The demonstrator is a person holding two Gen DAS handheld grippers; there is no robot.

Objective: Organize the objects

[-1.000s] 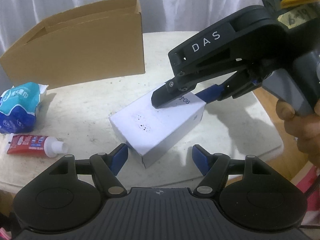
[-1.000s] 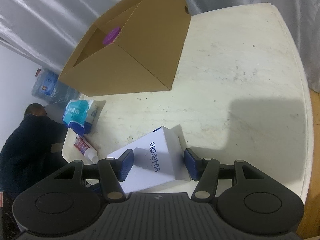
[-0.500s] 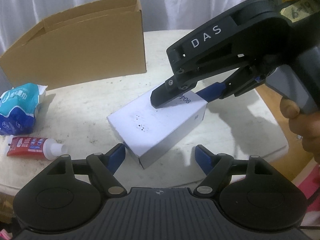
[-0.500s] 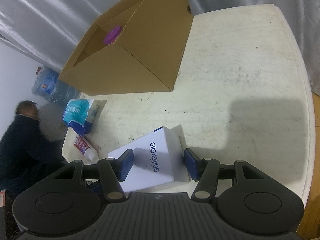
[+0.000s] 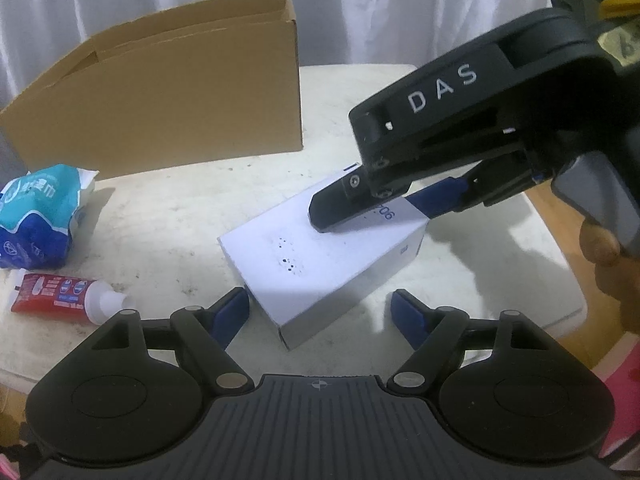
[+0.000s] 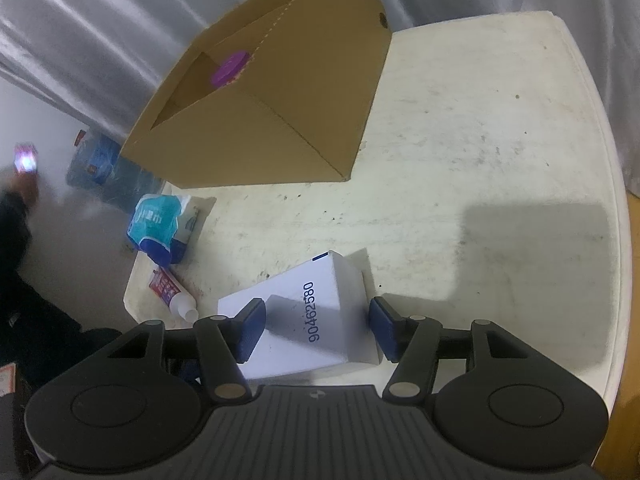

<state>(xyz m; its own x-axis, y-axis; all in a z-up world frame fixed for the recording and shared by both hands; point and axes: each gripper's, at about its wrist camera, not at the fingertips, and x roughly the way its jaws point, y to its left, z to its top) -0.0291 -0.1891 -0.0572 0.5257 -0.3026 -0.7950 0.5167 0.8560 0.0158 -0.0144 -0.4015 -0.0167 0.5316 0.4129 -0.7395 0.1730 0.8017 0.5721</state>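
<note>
A white box (image 5: 320, 256) lies flat near the worktop's (image 6: 480, 140) front edge, its long axis running diagonally, its printed number half hidden under a black finger. The right gripper (image 6: 316, 326) straddles one end, jaws opening, pads off the sides. The left gripper (image 5: 320, 312) stands apart around the near corner. Behind sits an open cardboard carton (image 5: 160, 108), something purple inside, unclear.

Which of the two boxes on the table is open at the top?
The brown cardboard box at the back; a purple thing shows inside. The white box between the grippers is shut.
</note>
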